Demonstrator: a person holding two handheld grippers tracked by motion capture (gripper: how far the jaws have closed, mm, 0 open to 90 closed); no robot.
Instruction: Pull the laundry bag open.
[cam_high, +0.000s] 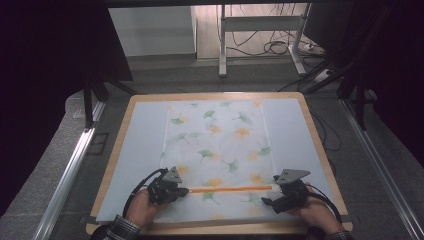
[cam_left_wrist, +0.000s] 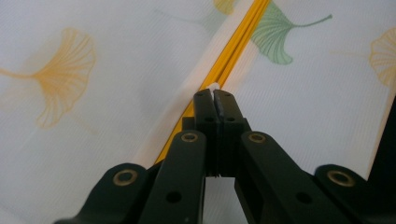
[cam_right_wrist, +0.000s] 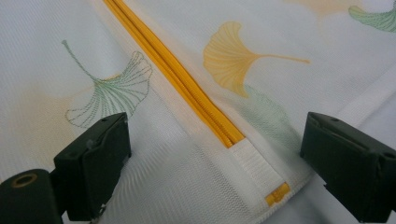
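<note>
The left gripper is held low in the left hand, jaws pressed together; the right gripper is held with jaws spread wide

White mesh bag w/ ginkgo-leaf print is lying flat on pale mat over wooden table. Orange zipper is running left-right across bag's near end. Left gripper is sitting at zipper's left end, right gripper just near of its right end. Hands are holding both from near edge. Cables are lying on floor at far side.
</note>
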